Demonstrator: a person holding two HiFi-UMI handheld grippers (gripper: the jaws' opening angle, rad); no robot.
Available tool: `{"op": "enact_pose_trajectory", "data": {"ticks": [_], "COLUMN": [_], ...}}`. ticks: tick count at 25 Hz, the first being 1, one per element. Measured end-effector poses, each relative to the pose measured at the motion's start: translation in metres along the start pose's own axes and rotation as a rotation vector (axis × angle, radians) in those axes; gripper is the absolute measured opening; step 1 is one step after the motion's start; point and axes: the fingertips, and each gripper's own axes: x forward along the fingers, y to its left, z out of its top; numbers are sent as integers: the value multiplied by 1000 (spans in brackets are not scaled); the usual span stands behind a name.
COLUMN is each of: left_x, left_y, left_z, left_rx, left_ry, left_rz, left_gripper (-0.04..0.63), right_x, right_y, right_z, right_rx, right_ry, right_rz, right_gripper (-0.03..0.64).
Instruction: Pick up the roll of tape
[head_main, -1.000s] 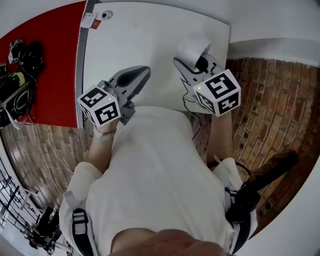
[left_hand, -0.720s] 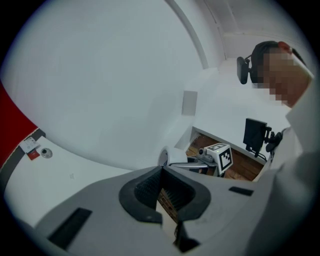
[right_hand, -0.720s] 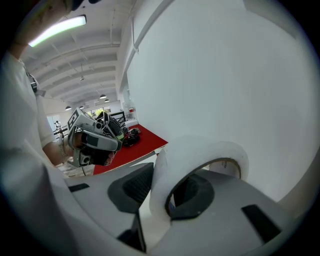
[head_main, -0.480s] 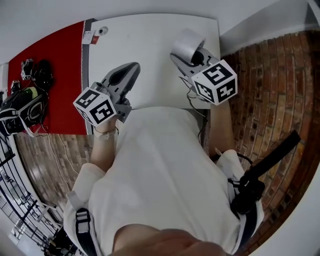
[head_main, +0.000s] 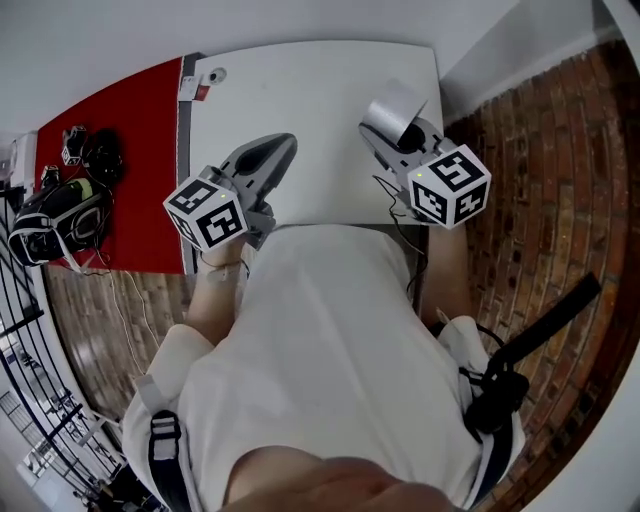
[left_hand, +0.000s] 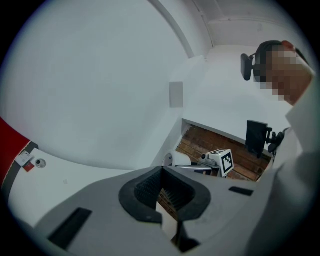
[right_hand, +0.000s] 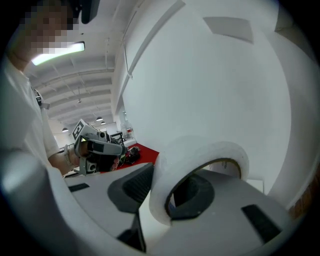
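Head view steeply down over table (head_main: 310, 100), gripper views close along own jaws, all sharing table

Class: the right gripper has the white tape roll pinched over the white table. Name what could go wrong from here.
1. The right gripper pinches only one wall of the roll of tape, with one jaw through its core, so the roll might swivel or slip out.
2. The roll is held close to the right edge of the table; if dropped, it could roll off onto the brick floor.
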Motion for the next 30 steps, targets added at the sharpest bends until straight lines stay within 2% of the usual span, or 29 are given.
{"op": "enact_pose_trajectory", "data": {"ticks": [10, 30], "left_x": [10, -9], "left_y": [-21, -18], "left_z": [-8, -15], "left_rx": [41, 9], "left_ry": [44, 36], "left_rz": [-15, 16], "left_gripper": [8, 8], "right_x": [-31, -29], "right_y": [1, 10], "right_z": [-10, -16], "right_rx": [101, 123], "right_ry": [-108, -99], "right_rz": [21, 19], "right_gripper": [110, 110]}}
